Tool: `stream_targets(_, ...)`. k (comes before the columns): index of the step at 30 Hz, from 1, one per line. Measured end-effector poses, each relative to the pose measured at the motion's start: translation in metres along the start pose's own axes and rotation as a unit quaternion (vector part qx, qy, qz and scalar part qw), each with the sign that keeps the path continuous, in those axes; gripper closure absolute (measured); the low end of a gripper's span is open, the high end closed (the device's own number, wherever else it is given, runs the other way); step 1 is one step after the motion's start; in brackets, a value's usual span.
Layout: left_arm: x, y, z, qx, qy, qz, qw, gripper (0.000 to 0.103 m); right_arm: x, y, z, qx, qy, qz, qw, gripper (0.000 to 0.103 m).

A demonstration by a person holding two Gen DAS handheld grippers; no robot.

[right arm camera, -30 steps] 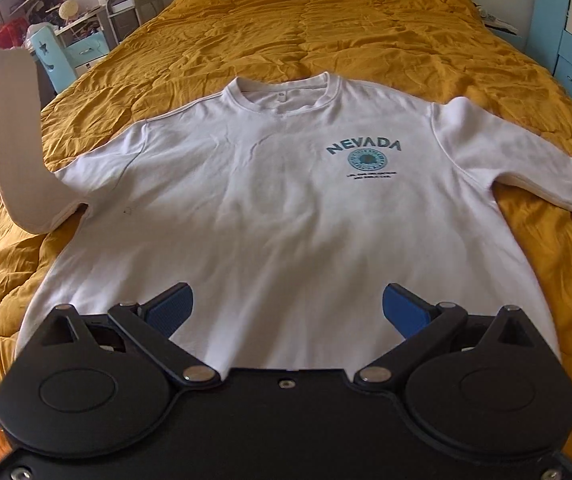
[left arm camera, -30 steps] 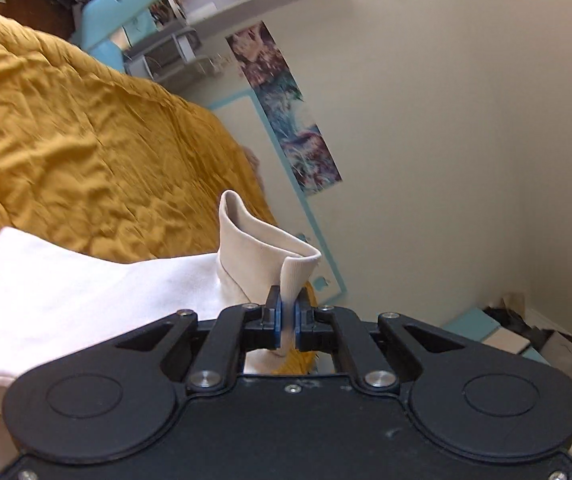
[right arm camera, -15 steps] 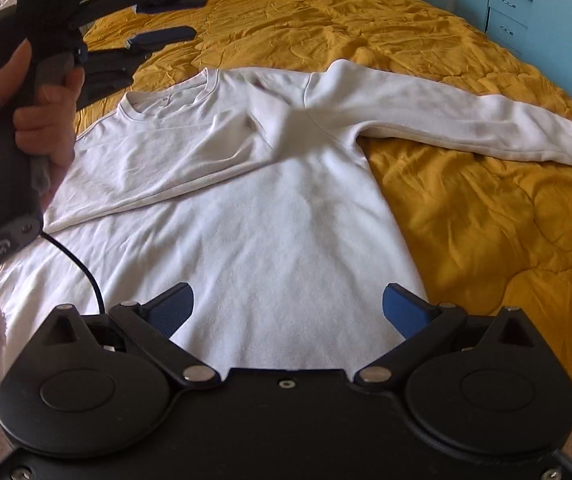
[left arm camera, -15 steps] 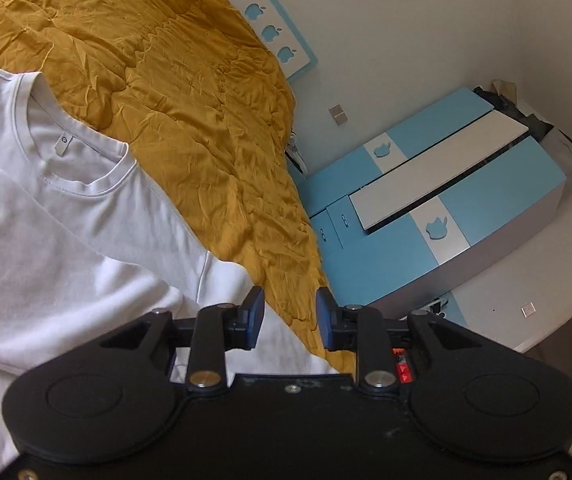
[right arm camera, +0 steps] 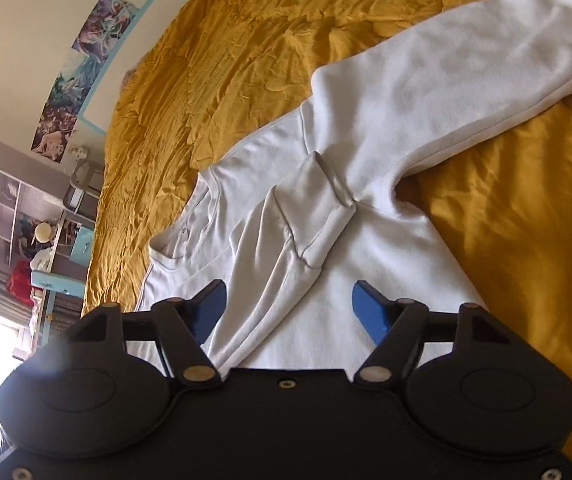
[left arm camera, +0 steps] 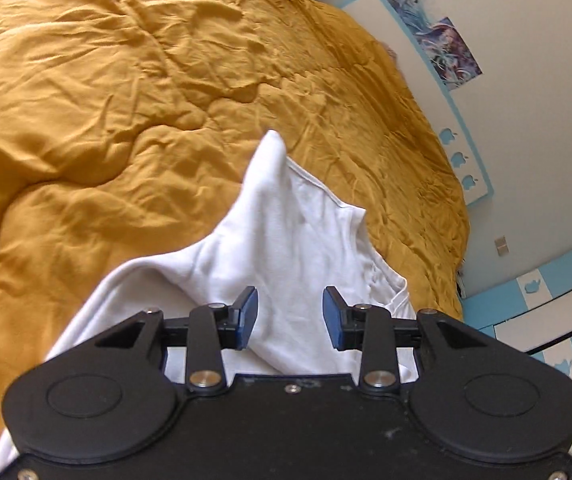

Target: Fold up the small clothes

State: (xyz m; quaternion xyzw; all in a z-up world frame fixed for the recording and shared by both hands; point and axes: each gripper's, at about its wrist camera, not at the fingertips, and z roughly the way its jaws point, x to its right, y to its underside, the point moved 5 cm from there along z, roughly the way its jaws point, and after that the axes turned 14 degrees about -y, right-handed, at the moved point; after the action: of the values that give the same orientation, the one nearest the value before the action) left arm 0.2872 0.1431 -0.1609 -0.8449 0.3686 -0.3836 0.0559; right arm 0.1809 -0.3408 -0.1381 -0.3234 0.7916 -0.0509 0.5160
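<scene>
A white long-sleeved sweatshirt (right arm camera: 370, 248) lies on the mustard-yellow bed quilt (right arm camera: 506, 216). One sleeve is folded in across the chest, its cuff (right arm camera: 334, 184) near the far armpit. The other sleeve (right arm camera: 466, 72) stretches out flat to the upper right. The neck opening (right arm camera: 182, 220) shows at the left. My right gripper (right arm camera: 288, 312) is open and empty, hovering over the body of the shirt. In the left wrist view the shirt's shoulder (left arm camera: 282, 236) bunches into a peak. My left gripper (left arm camera: 290, 320) is open just above it, holding nothing.
The quilt (left arm camera: 126, 100) spreads wide around the shirt. A wall with posters (right arm camera: 82, 68) and shelves with clutter (right arm camera: 26, 232) stand beyond the bed's far side. A blue and white cabinet (left arm camera: 550, 308) stands at the right of the left wrist view.
My left gripper carried one sleeve over the chest, let it go and opened wider; it now hovers over the shoulder. My right gripper stayed open and swung to a tilted view of the shirt.
</scene>
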Motion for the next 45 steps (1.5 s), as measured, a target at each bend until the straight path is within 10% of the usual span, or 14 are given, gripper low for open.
stream_targets(7, -0.017, 0.0, 0.009, -0.019, 0.0, -0.024, 0.9995, 0.068, 0.014, -0.013, 0.047, 0.036, 0.021, 0.06, 0.997, 0.046)
stream_targets(11, -0.015, -0.001, 0.017, -0.015, -0.014, -0.028, 0.9994, 0.068, 0.017, -0.011, 0.05, 0.036, 0.027, 0.068, 0.997, 0.094)
stream_targets(16, -0.025, 0.003, 0.018, -0.01, -0.026, -0.031, 0.9991, 0.067, 0.012, -0.005, 0.007, 0.072, -0.008, 0.055, 0.996, 0.096)
stream_targets(22, -0.019, 0.004, 0.009, -0.007, -0.03, -0.026, 0.9992, 0.067, 0.044, 0.007, -0.003, 0.063, 0.053, 0.062, 0.995, 0.101)
stream_targets(29, 0.023, 0.005, 0.007, 0.007, 0.007, 0.013, 0.9999, 0.065, 0.004, 0.001, -0.02, 0.098, -0.007, -0.009, 0.995, 0.098)
stream_targets(33, 0.033, 0.007, 0.024, 0.001, -0.012, 0.022, 0.9997, 0.065, -0.014, -0.005, 0.011, 0.073, -0.032, -0.035, 0.996, 0.096)
stream_targets(38, 0.024, 0.007, 0.041, -0.01, -0.063, 0.038, 0.9973, 0.064, 0.01, 0.003, 0.041, 0.025, 0.035, -0.006, 0.999, 0.096)
stream_targets(45, 0.038, 0.021, 0.032, -0.021, -0.045, 0.095, 0.9943, 0.063, 0.024, -0.001, -0.011, 0.05, 0.01, 0.003, 0.999, 0.094)
